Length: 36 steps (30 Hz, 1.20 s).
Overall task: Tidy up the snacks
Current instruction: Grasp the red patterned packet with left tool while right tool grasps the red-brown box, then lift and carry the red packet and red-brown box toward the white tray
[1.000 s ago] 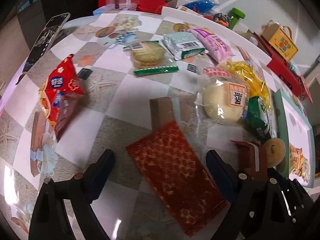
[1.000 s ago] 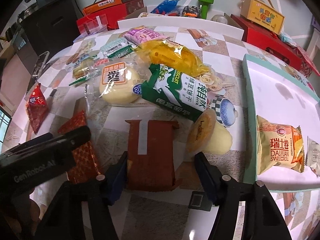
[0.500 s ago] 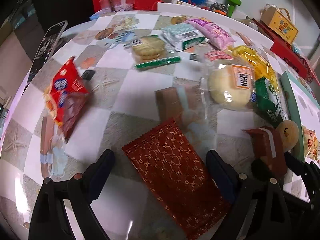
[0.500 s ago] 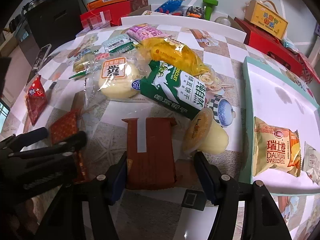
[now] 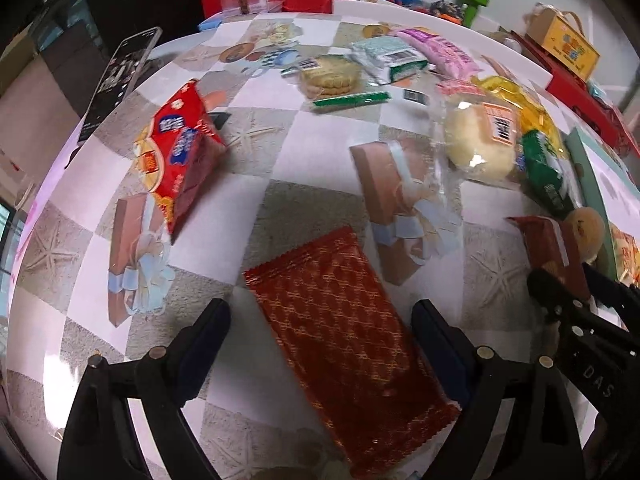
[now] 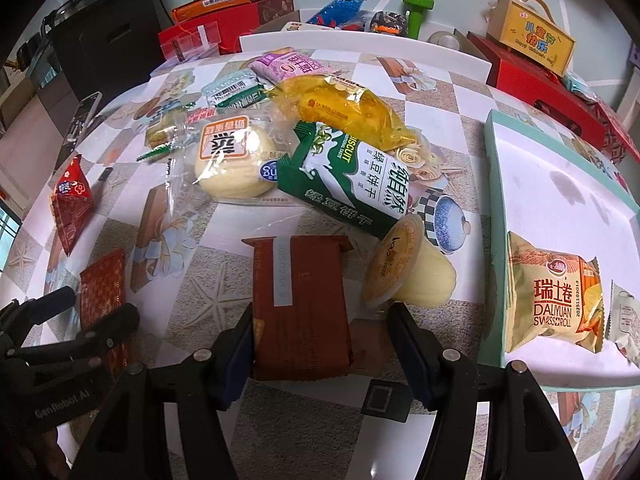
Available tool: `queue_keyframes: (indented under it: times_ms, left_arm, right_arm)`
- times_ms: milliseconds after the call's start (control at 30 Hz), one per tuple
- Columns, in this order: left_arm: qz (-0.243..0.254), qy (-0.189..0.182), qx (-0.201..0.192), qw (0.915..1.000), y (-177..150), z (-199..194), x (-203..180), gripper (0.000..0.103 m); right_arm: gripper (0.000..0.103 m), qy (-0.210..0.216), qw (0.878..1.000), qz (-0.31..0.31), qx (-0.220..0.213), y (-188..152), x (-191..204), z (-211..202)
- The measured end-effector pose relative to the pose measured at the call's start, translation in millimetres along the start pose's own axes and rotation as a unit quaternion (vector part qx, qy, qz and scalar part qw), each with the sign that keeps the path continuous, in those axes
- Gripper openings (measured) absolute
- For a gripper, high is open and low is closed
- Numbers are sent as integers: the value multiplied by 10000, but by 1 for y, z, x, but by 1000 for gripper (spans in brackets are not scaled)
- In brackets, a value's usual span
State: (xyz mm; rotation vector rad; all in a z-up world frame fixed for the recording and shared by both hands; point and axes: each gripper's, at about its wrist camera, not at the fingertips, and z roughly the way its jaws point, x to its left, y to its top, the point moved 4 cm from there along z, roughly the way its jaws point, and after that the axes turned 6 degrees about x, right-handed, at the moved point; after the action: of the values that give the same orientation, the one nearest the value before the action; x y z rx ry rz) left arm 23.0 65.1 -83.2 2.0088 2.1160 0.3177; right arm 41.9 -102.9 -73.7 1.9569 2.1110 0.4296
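My left gripper (image 5: 320,340) is open and low over a flat red patterned packet (image 5: 344,320), which lies on the table between its fingers without being squeezed. My right gripper (image 6: 322,344) is open around a brown snack packet (image 6: 302,304); its left finger touches the packet's edge, its right finger stands apart from it. A jelly cup (image 6: 408,276) lies on its side just right of the brown packet. The teal tray (image 6: 496,184) at the right holds a Swiss roll packet (image 6: 556,300). The red packet also shows in the right wrist view (image 6: 102,292).
A green biscuit pack (image 6: 352,184), a wrapped bun (image 6: 236,160), a yellow bag (image 6: 348,108) and pink and mint packs lie mid-table. A red triangular snack bag (image 5: 184,148) lies at the left. A phone (image 5: 120,76) is near the far left edge. Boxes stand behind the table.
Both grippers have shifted slightly forward over their packets. The left view has swung a little to the left. Both stay open and no packet has moved.
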Motion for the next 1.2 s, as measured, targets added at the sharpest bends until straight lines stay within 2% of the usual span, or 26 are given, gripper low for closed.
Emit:
queue_keyframes:
  times_ms: [67,233,433,833,900,967,1200]
  left_arm:
    - [122,-63,-83,9999,-1,-4,-9,71]
    - [310,-173,-204,9992,0,-5,-27,61]
    - [470,-184,-479,9976,11,-4,-42,60]
    - [132,-92,-595,9981,45,11,-34,60]
    - [133,-55,-619,9980,46,12,-34,60]
    - [84,-120,-642,9978,45,10,-33,58]
    - [-127,-315,-663,9972,42,5,-25,55]
  right_arm:
    - [67,-1,10000,10,-4,1,0,0]
    - [67,-1,10000,35,-29,3,-1,2]
    - [67,-63,9999,-8,-88,6,0,5]
    - [65,-155,9997,-58,-161,9,4,7]
    - [58,-86,9998,-88,-186,10,6,7]
    - [42,-26,9997,-128,-218,10,9,5]
    - [42,144,9996,-13,-248,9,4,1]
